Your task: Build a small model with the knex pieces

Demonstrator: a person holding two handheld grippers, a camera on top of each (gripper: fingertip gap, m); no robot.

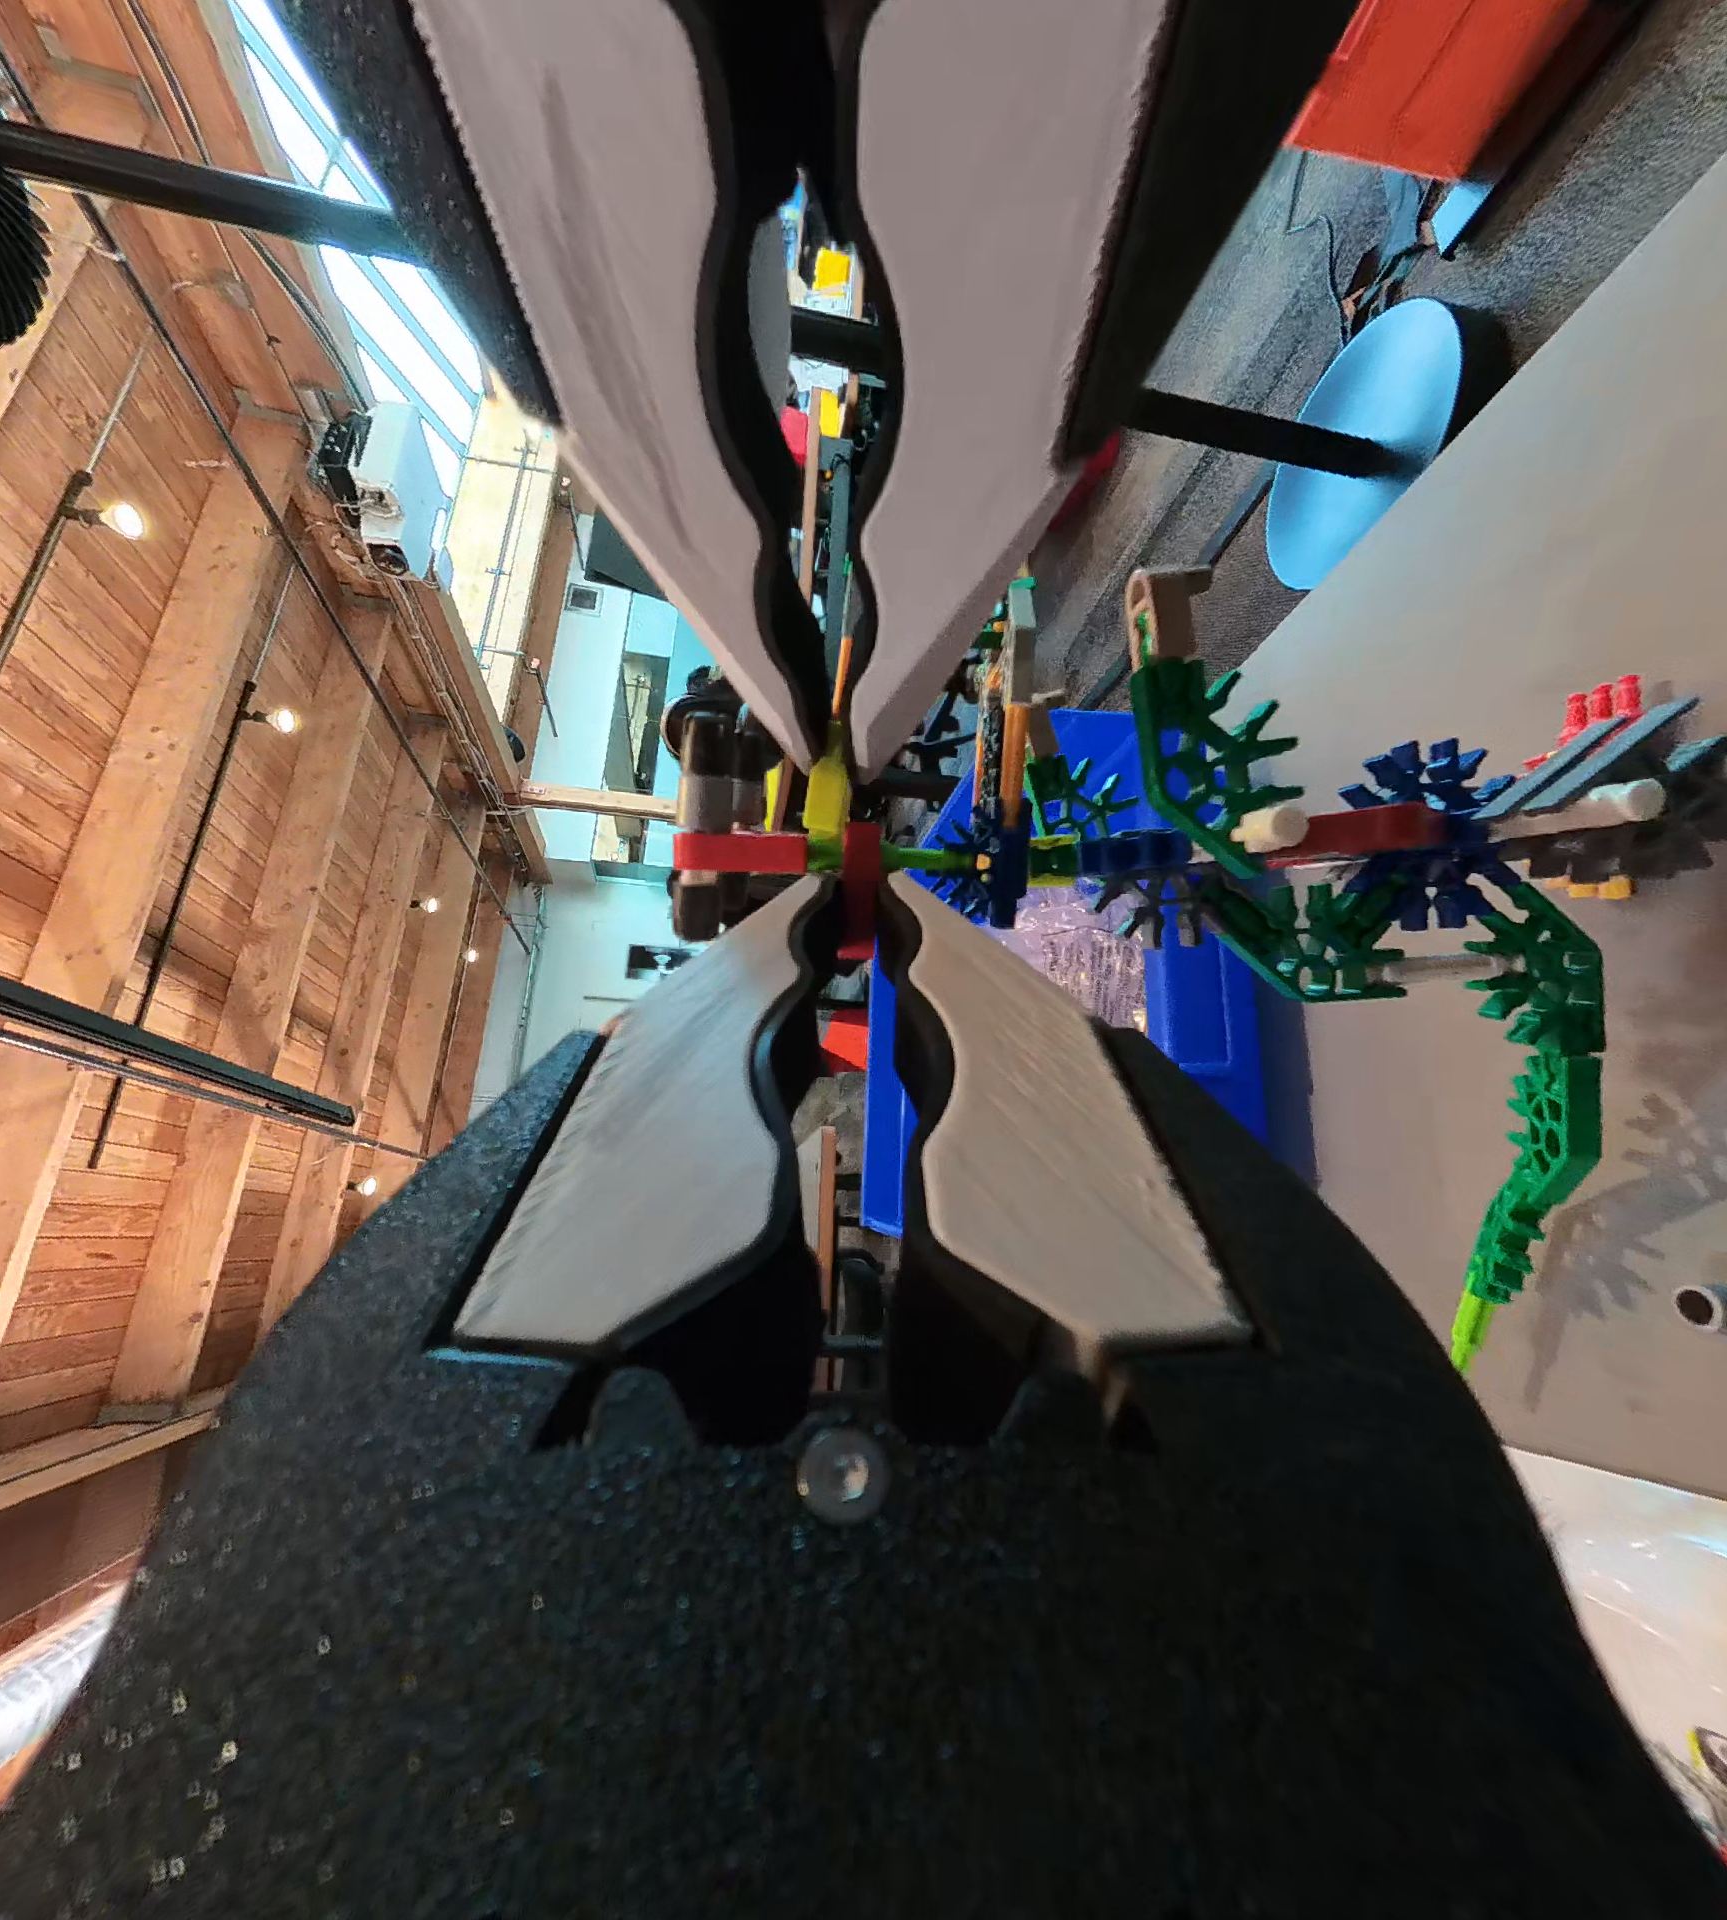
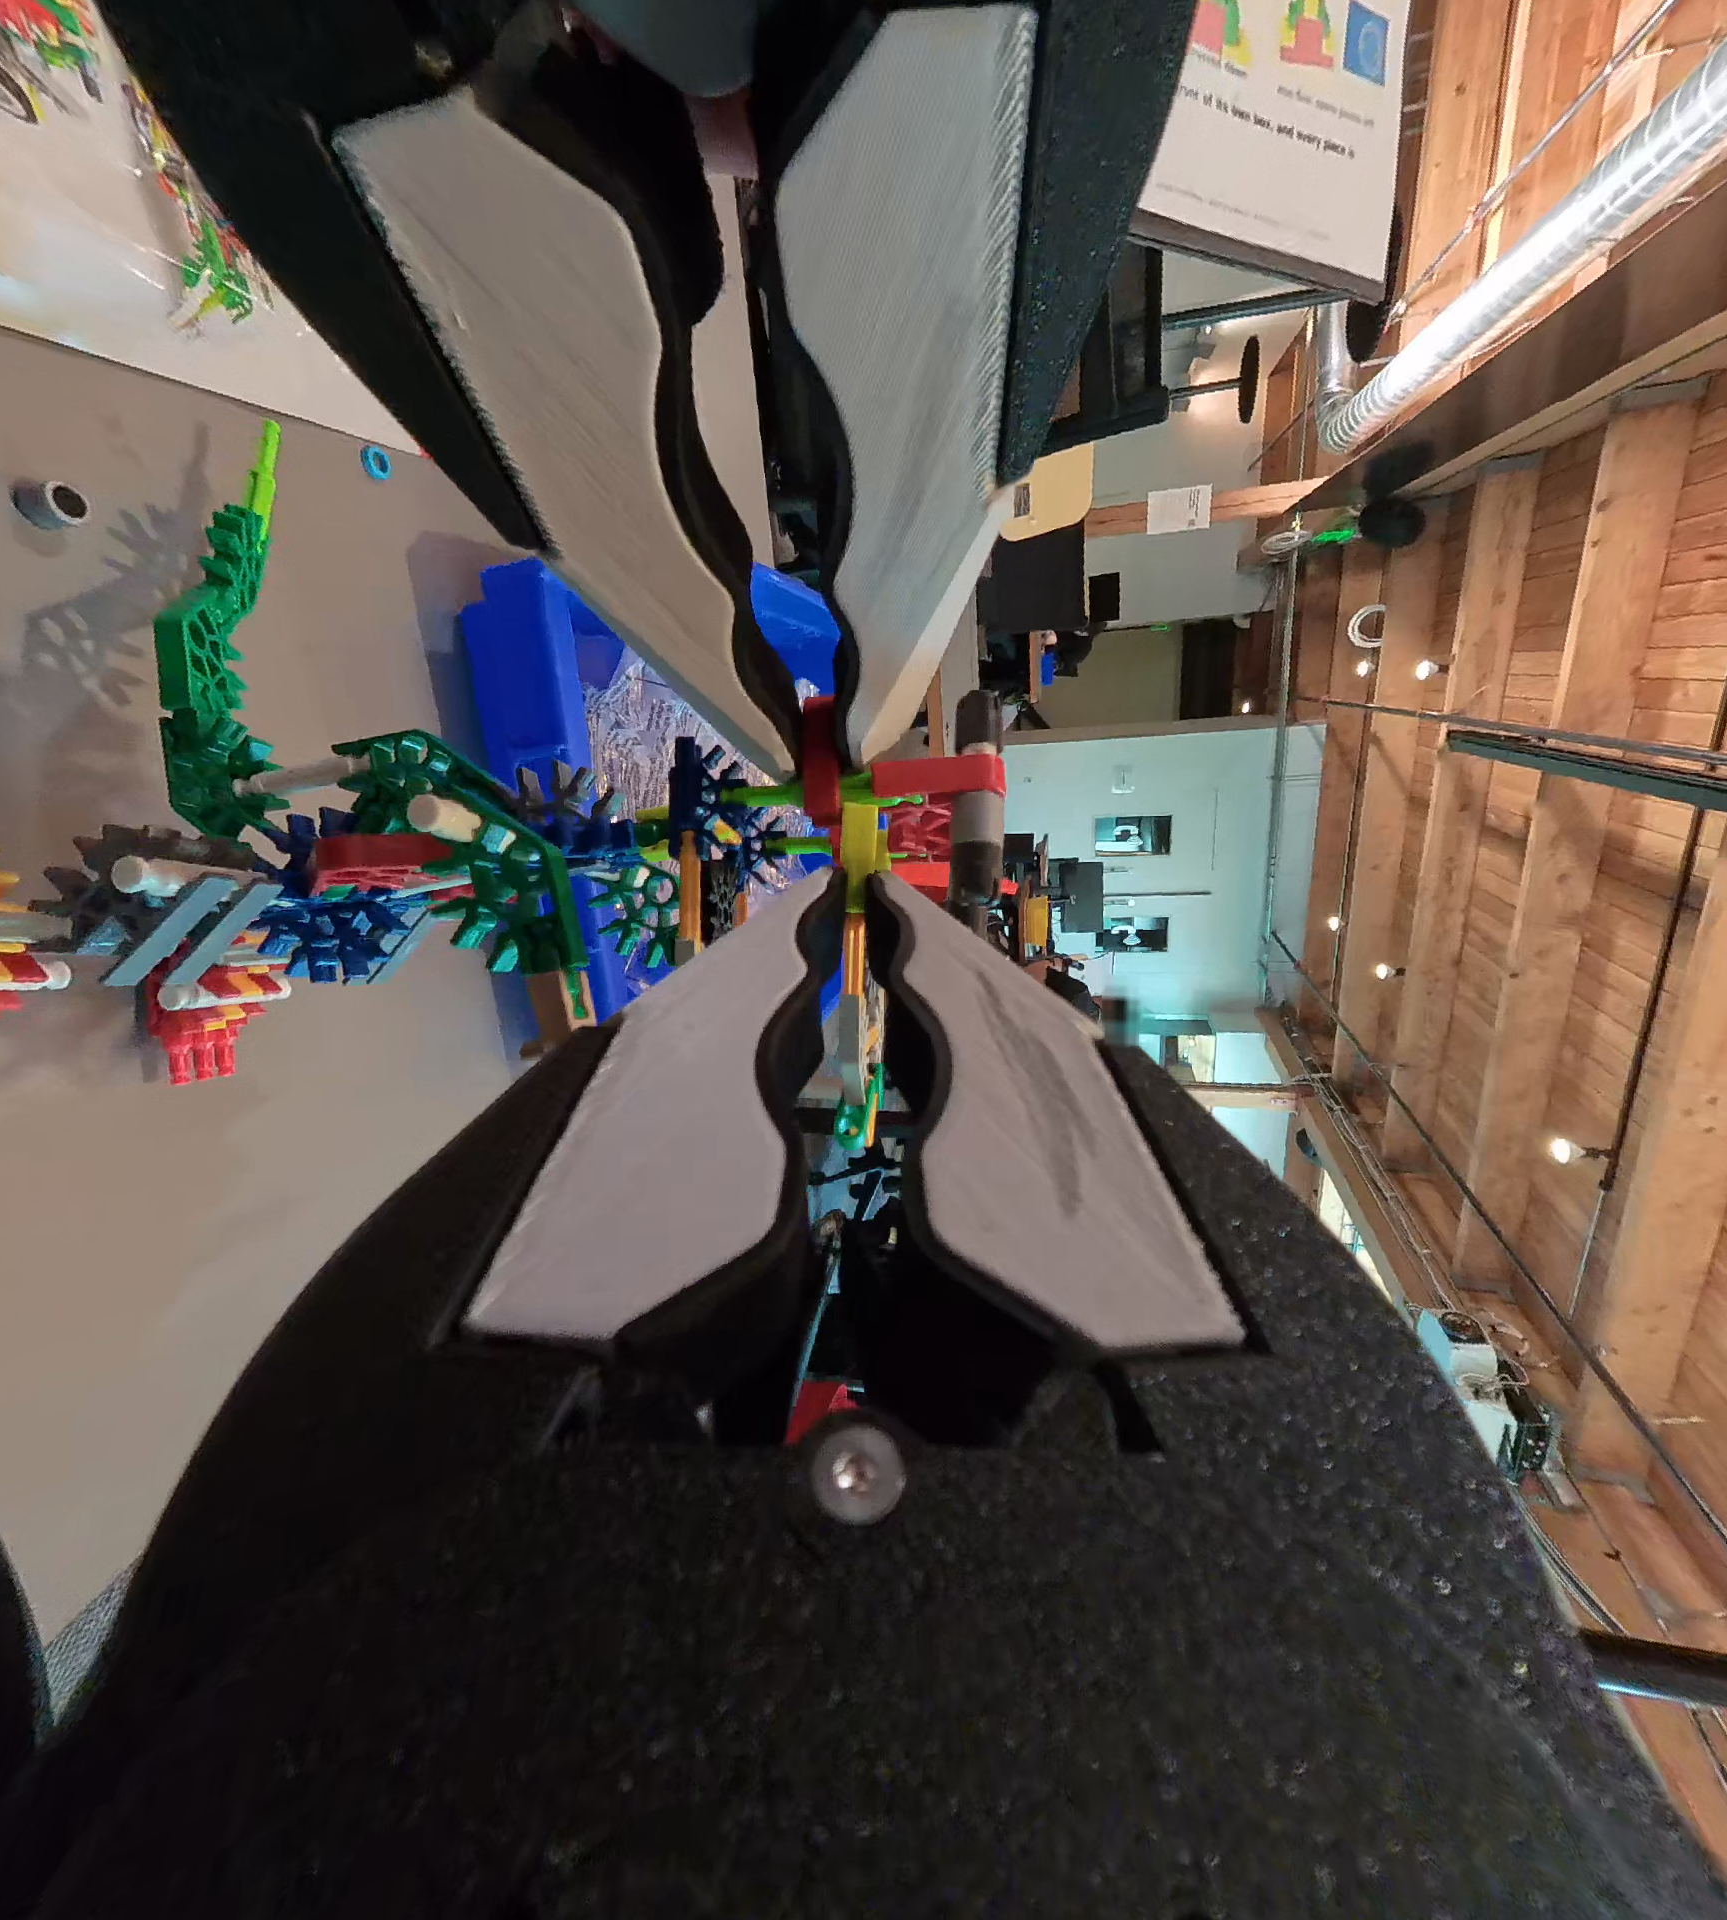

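Left claw (image 1: pixel 854 902) closed on red rod (image 1: pixel 857 883), right claw (image 2: pixel 851 883) closed on yellow rod (image 2: pixel 857 831), rods crossing at right angles

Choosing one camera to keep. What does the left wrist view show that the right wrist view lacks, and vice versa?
Only left: a blue stool and an orange box. Only right: a silver duct and a small blue ring. Both: the blue bin, the toy model, the left hand-held gripper shut on its red piece and the right hand-held gripper shut on its yellow piece.
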